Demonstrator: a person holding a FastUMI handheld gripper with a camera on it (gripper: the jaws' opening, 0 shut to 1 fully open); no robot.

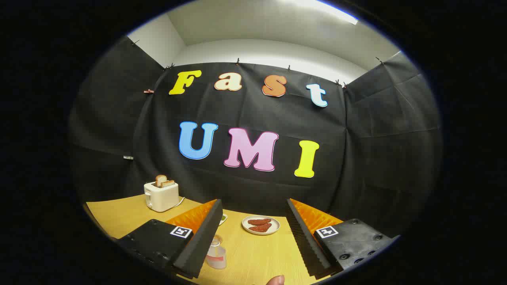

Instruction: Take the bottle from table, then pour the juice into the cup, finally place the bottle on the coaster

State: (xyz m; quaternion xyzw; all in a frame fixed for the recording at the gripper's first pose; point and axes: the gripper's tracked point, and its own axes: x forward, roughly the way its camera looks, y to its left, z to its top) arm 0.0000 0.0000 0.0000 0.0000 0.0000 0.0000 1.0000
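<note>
While held level above table (253, 257), tongs (253, 221) spread apart, empty; bottle (216, 253) just beside left finger.

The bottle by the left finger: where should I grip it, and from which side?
Judging by its pose, grip the clear bottle around its body, below the narrow neck, coming in level from the front. It stands upright on the table, partly behind the left finger of the open tool, so shift left first.

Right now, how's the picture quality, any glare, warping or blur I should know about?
Gripper view: strong fisheye warp, the booth wall and table edge bow; a ceiling light glares bright overhead; the table is evenly lit with soft shadows; the bottle beside the open claw looks slightly soft, while the plate beyond stays fairly sharp.
</note>
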